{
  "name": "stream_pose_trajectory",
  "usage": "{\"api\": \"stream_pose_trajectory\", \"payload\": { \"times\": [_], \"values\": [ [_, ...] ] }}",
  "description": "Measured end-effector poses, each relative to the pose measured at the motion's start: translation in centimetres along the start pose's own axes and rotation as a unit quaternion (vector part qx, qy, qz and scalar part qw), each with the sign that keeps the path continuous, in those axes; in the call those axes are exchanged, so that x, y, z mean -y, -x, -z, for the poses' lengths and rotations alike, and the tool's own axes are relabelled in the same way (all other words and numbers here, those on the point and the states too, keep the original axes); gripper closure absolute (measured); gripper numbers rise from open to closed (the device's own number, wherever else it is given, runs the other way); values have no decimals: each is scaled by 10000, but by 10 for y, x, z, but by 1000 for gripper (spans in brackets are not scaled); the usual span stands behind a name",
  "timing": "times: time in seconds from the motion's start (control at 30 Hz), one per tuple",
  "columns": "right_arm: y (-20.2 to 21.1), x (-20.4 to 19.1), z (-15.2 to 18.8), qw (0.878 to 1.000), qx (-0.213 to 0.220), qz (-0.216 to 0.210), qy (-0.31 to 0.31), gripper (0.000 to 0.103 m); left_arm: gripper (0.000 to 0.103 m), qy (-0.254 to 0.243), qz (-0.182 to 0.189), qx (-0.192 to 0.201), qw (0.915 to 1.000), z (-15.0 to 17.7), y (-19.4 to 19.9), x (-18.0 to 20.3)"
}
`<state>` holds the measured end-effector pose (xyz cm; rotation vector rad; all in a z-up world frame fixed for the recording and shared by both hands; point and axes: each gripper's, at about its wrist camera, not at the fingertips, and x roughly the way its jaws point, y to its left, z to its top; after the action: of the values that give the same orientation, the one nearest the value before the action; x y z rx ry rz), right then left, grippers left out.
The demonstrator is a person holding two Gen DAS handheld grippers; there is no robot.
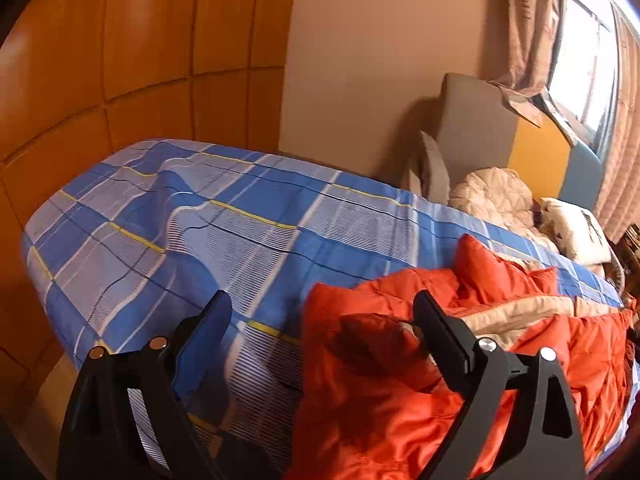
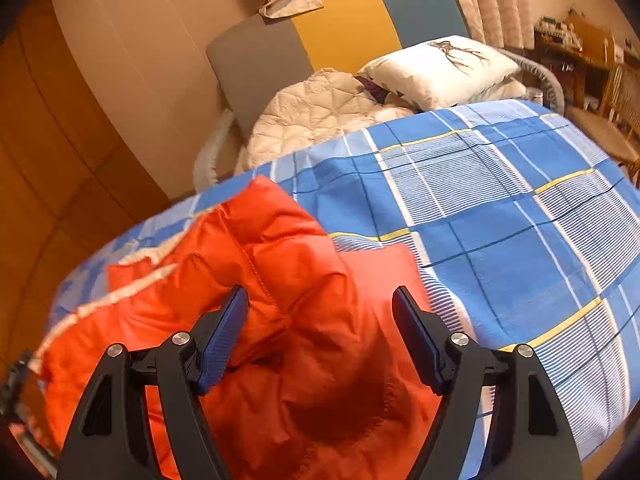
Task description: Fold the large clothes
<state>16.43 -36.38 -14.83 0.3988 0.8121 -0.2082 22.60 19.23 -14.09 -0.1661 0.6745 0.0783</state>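
Note:
An orange quilted puffer jacket with a cream band lies crumpled on a bed with a blue plaid sheet. My left gripper is open and empty, hovering over the jacket's left edge; its right finger is over the orange fabric, its left finger over the sheet. In the right wrist view the jacket lies on the sheet. My right gripper is open and empty, with both fingers just above the jacket's near part.
A cream quilt and a white pillow lie at the far end of the bed, against a grey, yellow and blue headboard. An orange padded wall runs along the bed. Wooden chairs stand at far right.

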Motion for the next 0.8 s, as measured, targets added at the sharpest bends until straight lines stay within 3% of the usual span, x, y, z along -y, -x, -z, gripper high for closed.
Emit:
{"api": "stream_pose_trajectory", "payload": {
  "times": [0.2,0.3,0.37,0.47,0.53,0.63,0.8],
  "values": [
    [-8,-5,5,9993,-16,263,255,28,8,256,-138,-64,9996,-2,-7,-13],
    [-10,-7,7,9985,-45,400,380,28,7,257,-549,71,9981,-7,-5,-20],
    [-11,-7,8,9981,-62,442,424,28,7,472,-782,114,9958,-11,-2,-34],
    [-7,-9,9,9974,2,529,494,28,8,954,-820,75,9920,-15,5,-60],
    [1,-13,11,9962,111,638,584,28,8,1073,-724,86,9916,-10,15,-68],
    [21,-25,17,9953,339,485,762,28,8,792,-528,22,9955,3,26,-55],
    [42,-61,26,9908,334,12,1310,28,9,130,470,-244,9985,29,42,5]
  ]
}}
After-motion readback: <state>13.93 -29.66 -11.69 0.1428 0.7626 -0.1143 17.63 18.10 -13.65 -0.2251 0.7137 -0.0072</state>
